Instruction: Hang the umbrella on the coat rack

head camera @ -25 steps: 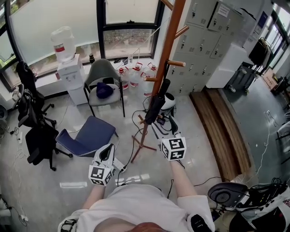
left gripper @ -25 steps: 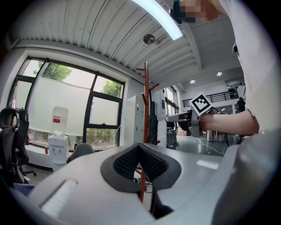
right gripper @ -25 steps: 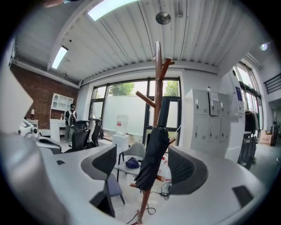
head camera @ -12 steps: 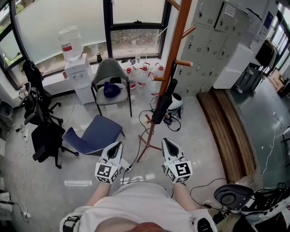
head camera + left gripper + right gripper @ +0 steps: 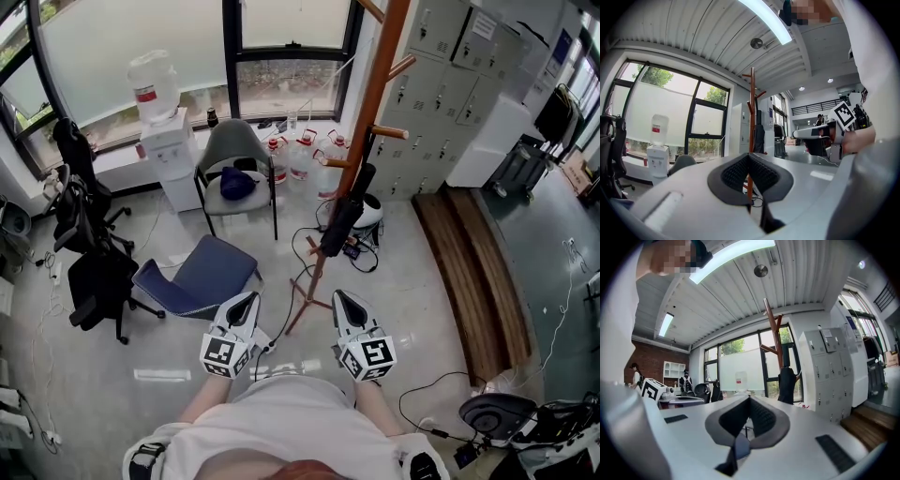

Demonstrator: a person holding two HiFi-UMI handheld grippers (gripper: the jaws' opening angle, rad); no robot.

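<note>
Right gripper (image 5: 343, 302) back, just closed empty — one umbrella (image 5: 339, 220) hangs.

Person in a white short-sleeved shirt (image 5: 281, 417), white left tongs (image 5: 248, 302) and right tongs (image 5: 340, 300) with black ribbed pads (image 5: 736, 173), each bearing a black-and-white square-marker cube (image 5: 218, 356)

Umbrella (image 5: 343, 217) hangs on coat rack (image 5: 374, 94). Chair (image 5: 230, 155) left of rack, water dispenser (image 5: 172, 155) farther left; lockers (image 5: 436, 103) right of it; jugs (image 5: 302, 155) behind.
</note>
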